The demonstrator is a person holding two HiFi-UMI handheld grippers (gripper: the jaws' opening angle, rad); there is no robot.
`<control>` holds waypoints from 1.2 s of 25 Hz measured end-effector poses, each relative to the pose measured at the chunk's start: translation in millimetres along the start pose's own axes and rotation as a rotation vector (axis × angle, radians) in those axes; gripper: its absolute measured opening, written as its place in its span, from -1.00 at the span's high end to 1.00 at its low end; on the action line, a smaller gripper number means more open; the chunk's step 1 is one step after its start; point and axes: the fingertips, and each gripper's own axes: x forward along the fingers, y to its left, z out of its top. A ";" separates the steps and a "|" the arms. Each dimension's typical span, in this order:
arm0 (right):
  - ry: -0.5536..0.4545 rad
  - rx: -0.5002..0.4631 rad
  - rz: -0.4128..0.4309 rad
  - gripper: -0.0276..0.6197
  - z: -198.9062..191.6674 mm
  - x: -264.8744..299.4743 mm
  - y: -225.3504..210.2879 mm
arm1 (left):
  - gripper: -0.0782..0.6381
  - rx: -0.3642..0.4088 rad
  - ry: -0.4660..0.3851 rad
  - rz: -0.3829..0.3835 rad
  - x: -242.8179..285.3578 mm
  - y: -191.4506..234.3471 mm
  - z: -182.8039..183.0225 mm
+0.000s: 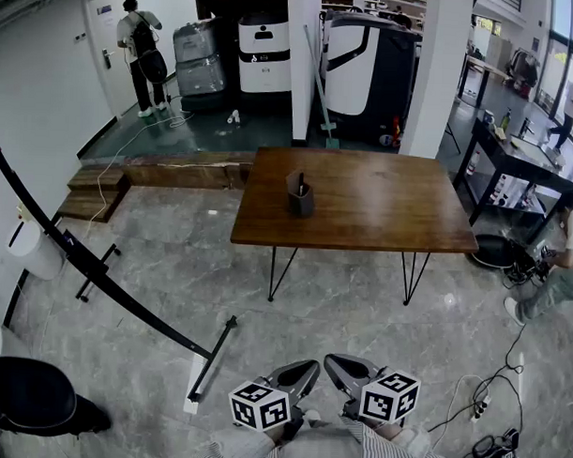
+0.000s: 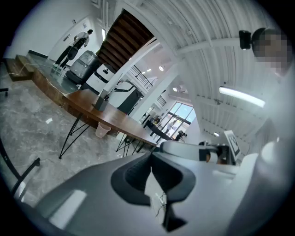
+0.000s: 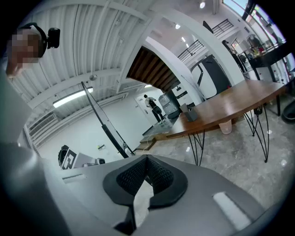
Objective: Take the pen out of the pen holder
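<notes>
A dark pen holder [image 1: 300,199] stands near the middle of a brown wooden table [image 1: 381,217], with a dark pen [image 1: 301,182] sticking up out of it. The table is far from me, across the grey stone floor. Both grippers are held close to my body at the bottom of the head view. My left gripper [image 1: 309,368] and my right gripper [image 1: 332,362] nearly touch at the tips. Each has its jaws closed with nothing between them. The pen holder [image 2: 100,102] looks small and distant in the left gripper view, as does the pen holder [image 3: 190,114] in the right gripper view.
A long black stand [image 1: 106,287] slants across the floor at the left. Large machines [image 1: 264,52] and a person [image 1: 142,54] are behind the table. A black side table [image 1: 514,161] and another person [image 1: 562,271] are at the right, with cables [image 1: 487,390] on the floor.
</notes>
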 end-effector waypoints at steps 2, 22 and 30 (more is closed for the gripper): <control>0.004 0.005 0.002 0.92 -1.0 0.6 -4.7 | 0.76 -0.001 0.010 0.003 5.0 0.6 -5.7; 0.011 -0.001 -0.021 0.92 68.4 90.1 -91.0 | 0.76 -0.014 0.043 0.020 84.9 93.2 57.7; -0.007 -0.009 -0.048 0.92 143.6 163.7 -132.6 | 0.76 0.048 0.069 -0.010 131.6 147.1 138.7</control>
